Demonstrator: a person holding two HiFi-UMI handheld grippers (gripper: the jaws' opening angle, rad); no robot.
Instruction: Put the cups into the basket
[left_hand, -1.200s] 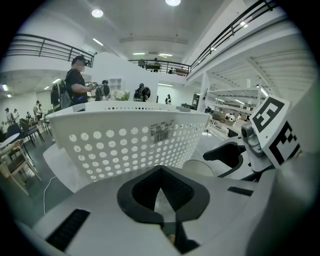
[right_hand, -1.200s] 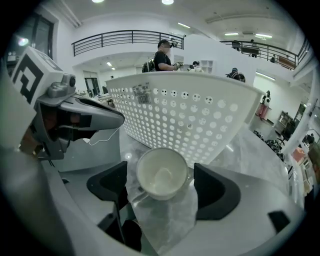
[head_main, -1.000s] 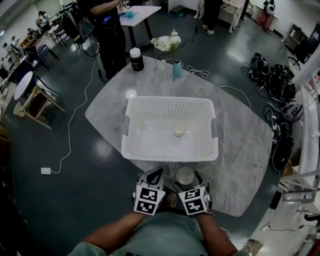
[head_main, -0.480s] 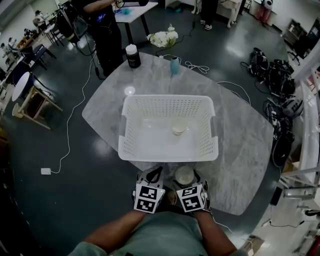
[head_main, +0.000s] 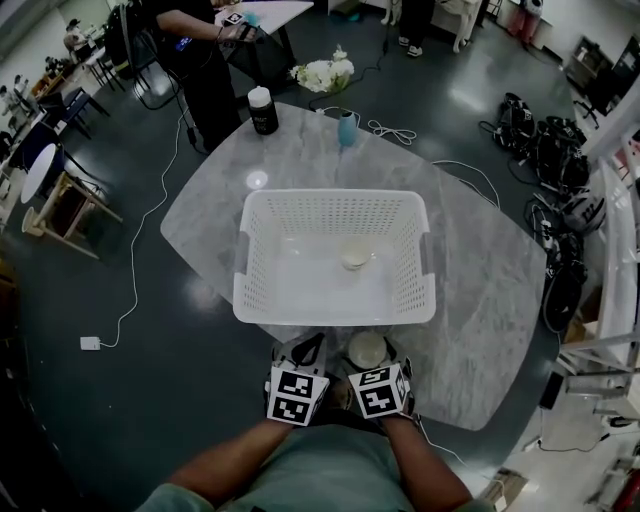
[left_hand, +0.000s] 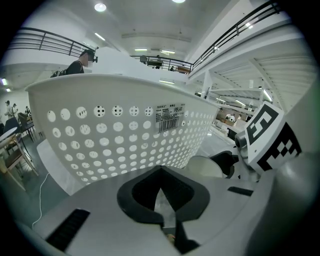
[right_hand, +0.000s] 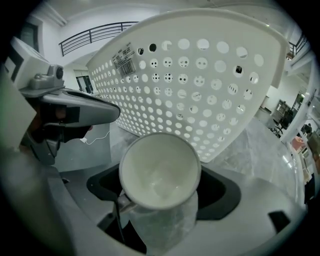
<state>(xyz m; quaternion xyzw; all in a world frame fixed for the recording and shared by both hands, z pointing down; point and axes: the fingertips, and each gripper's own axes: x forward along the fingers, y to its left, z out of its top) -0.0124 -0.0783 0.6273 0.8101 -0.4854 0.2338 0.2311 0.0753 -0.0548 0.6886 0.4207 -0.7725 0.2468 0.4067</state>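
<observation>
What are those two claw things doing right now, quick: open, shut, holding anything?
Left gripper: shut, nothing between its jaws.
Right gripper: shut on the white cup.

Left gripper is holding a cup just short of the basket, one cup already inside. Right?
No, the right gripper holds the cup, as the right gripper view shows; the left gripper is shut and empty. The cup is just short of the basket, with another cup already inside.

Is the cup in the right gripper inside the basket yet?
Out. The cup, held by the right gripper, sits outside the basket, before its near wall.
</observation>
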